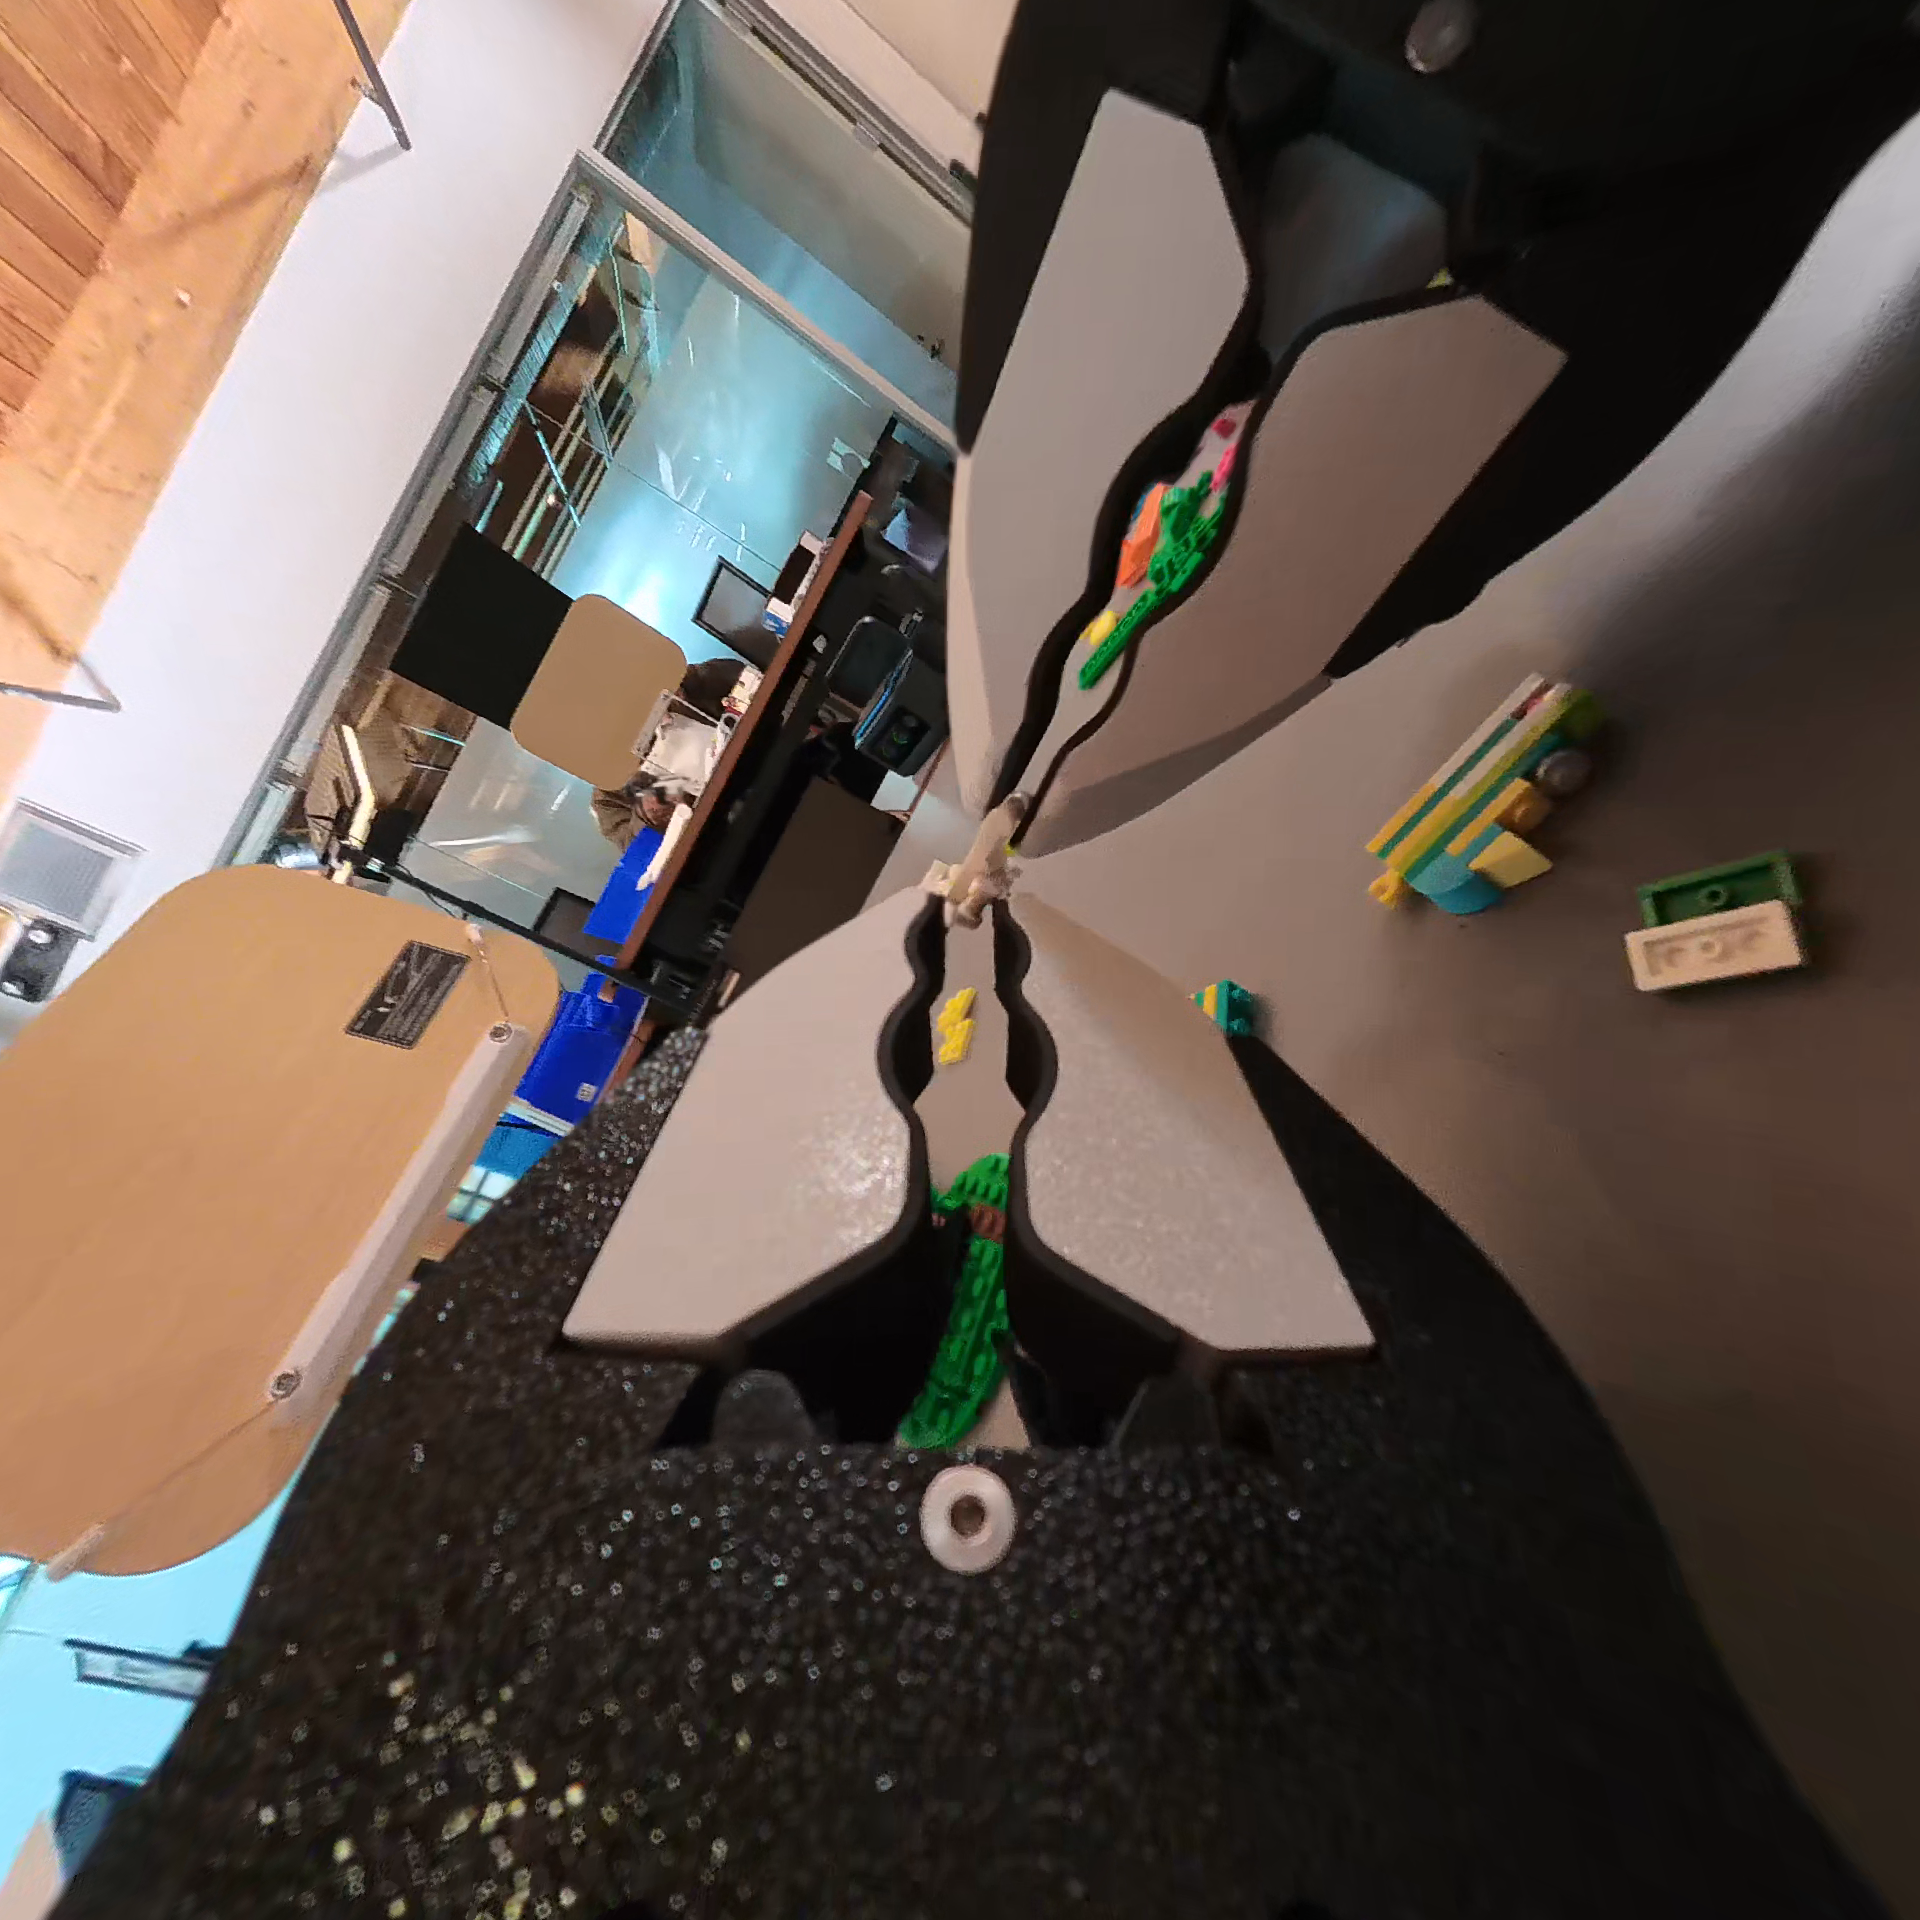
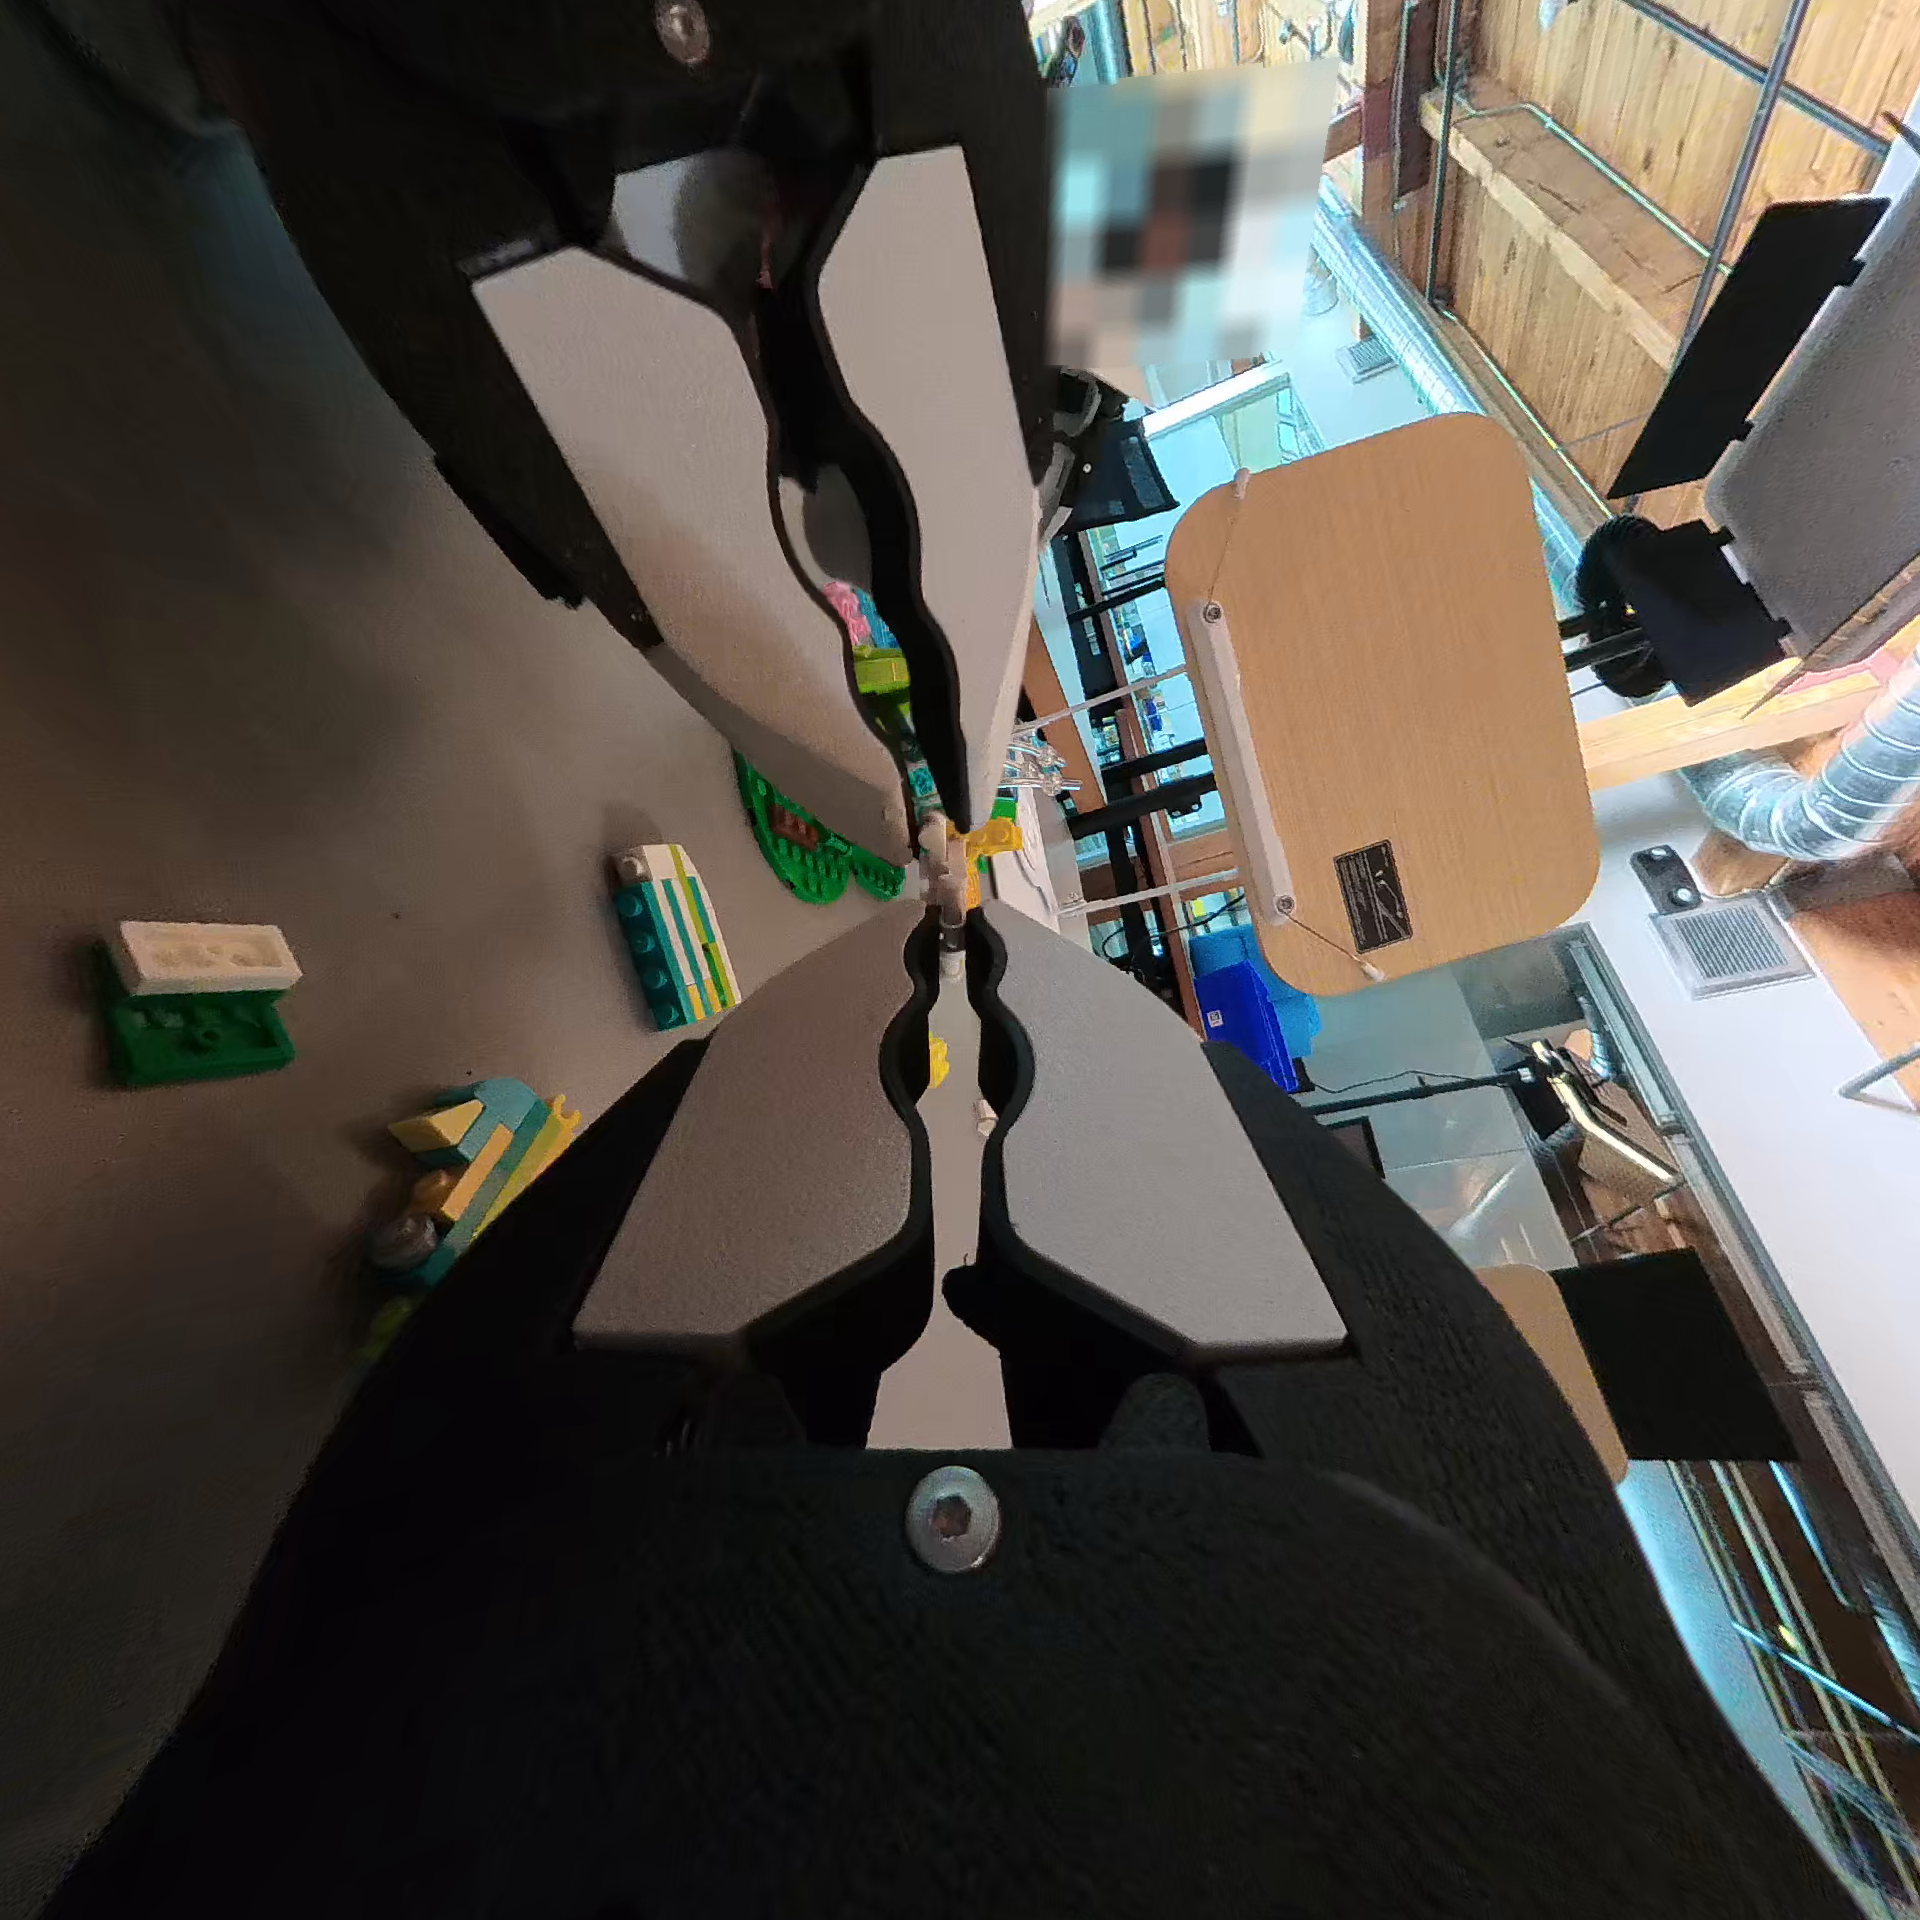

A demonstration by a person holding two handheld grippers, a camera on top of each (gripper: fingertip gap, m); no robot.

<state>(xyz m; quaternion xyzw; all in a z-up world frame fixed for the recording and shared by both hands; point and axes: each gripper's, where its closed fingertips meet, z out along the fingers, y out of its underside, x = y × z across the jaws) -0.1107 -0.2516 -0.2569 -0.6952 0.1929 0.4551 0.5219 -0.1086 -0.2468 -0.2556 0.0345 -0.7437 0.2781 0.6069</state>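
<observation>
My two grippers meet tip to tip above the grey table (image 1: 1621,1195). In the left wrist view my left gripper (image 1: 971,902) is shut on a small white piece (image 1: 982,862), and the right gripper comes in from above and pinches its other end. In the right wrist view my right gripper (image 2: 945,928) is shut on the thin white end of the same piece (image 2: 938,868). The left gripper reaches down from the top of that view. A small yellow part (image 2: 992,833) sticks out beside the left gripper's tip.
On the table lie a green baseplate (image 2: 805,847), a striped teal, white and yellow block (image 2: 675,935), a white plate (image 2: 203,954) on a green plate (image 2: 197,1034), and a teal and yellow build (image 2: 468,1148). A wooden board (image 2: 1392,696) hangs beyond the table edge. The tips of both grippers are at nearly the same place. The white plate (image 2: 203,954) is about 9 cm from my left fingertips. My left wrist view (image 1: 1687,952) looks at it from another angle.
</observation>
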